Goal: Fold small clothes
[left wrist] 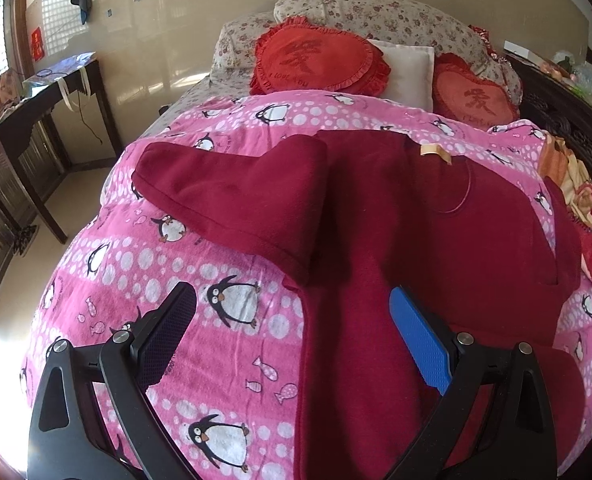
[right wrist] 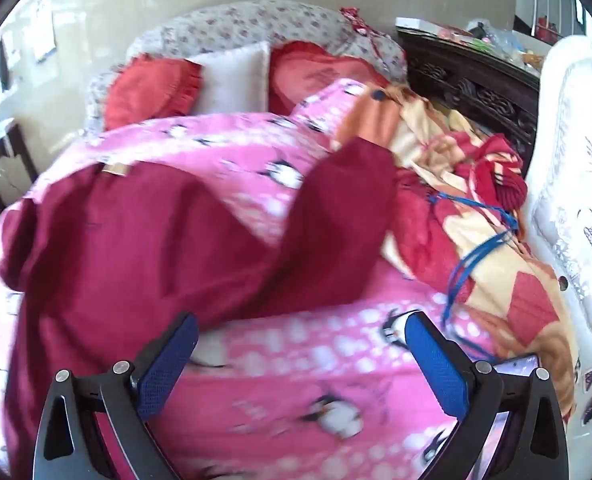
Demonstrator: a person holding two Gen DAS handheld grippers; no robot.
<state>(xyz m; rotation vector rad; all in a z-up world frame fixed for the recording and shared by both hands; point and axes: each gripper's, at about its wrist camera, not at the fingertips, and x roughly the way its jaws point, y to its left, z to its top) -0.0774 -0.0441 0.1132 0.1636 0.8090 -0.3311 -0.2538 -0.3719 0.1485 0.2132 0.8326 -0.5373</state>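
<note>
Left gripper (left wrist: 292, 334) and right gripper (right wrist: 302, 354) spread wide, holding nothing. Maroon top (left wrist: 436, 220) flat, sleeve (left wrist: 232, 196) at 10 o'clock. Risk: snagging penguin blanket (left wrist: 232, 360) too.

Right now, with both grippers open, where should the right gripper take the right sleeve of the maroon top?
Probably at the cuff end of the right sleeve, coming from the orange blanket side. The sleeve lies spread outward, flat on the pink quilt, its end free, while the left sleeve is already folded across. The right gripper is open and empty.
</note>
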